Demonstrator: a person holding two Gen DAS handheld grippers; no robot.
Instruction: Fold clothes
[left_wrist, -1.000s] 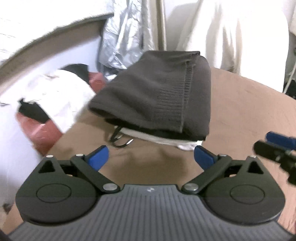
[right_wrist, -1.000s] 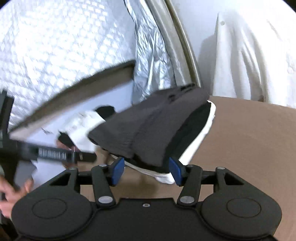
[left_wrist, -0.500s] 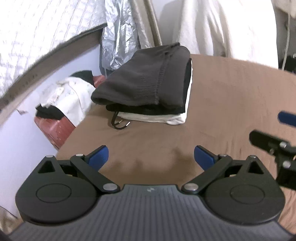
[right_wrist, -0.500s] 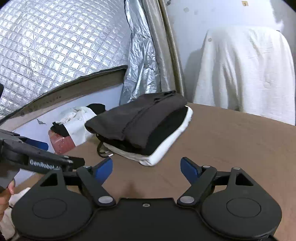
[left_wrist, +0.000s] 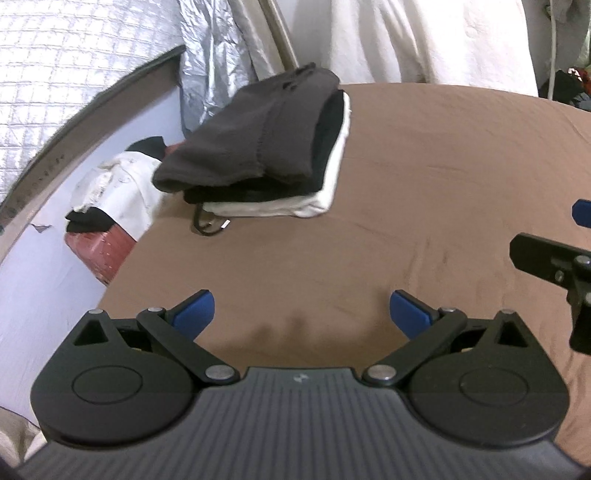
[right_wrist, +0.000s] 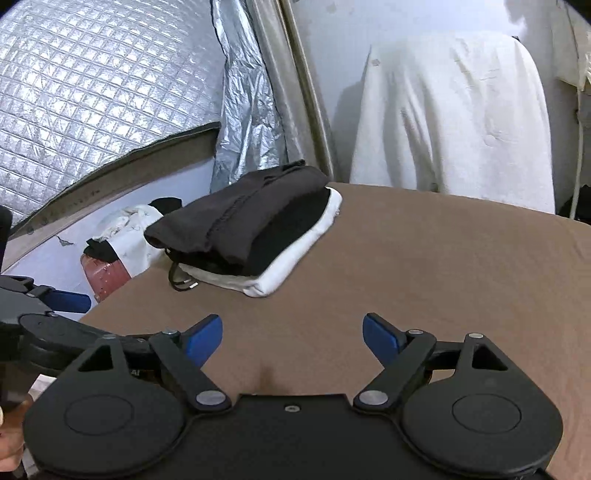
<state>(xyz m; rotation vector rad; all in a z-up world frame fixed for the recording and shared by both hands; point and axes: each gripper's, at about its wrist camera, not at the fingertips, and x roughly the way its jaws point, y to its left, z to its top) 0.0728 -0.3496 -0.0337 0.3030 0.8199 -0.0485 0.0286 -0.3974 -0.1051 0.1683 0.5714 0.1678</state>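
Observation:
A stack of folded clothes (left_wrist: 258, 147) lies at the far left corner of the brown surface (left_wrist: 424, 177): a dark grey knit on top, black garments under it, a white one at the bottom. It also shows in the right wrist view (right_wrist: 243, 225). My left gripper (left_wrist: 301, 314) is open and empty, well short of the stack. My right gripper (right_wrist: 291, 336) is open and empty, also short of it. The right gripper shows at the right edge of the left wrist view (left_wrist: 554, 258). The left gripper shows at the left edge of the right wrist view (right_wrist: 44, 299).
A black cord loop (left_wrist: 207, 225) sticks out under the stack. Beyond the left edge a red case (left_wrist: 99, 243) carries loose white and black clothes (left_wrist: 118, 181). Silver quilted foil (right_wrist: 92, 85) covers the left wall. White cloth (right_wrist: 454, 118) hangs behind the surface.
Both grippers have pulled back from the stack, which now looks smaller and farther away. The right gripper's jaws have opened wider. The stack stays where it was.

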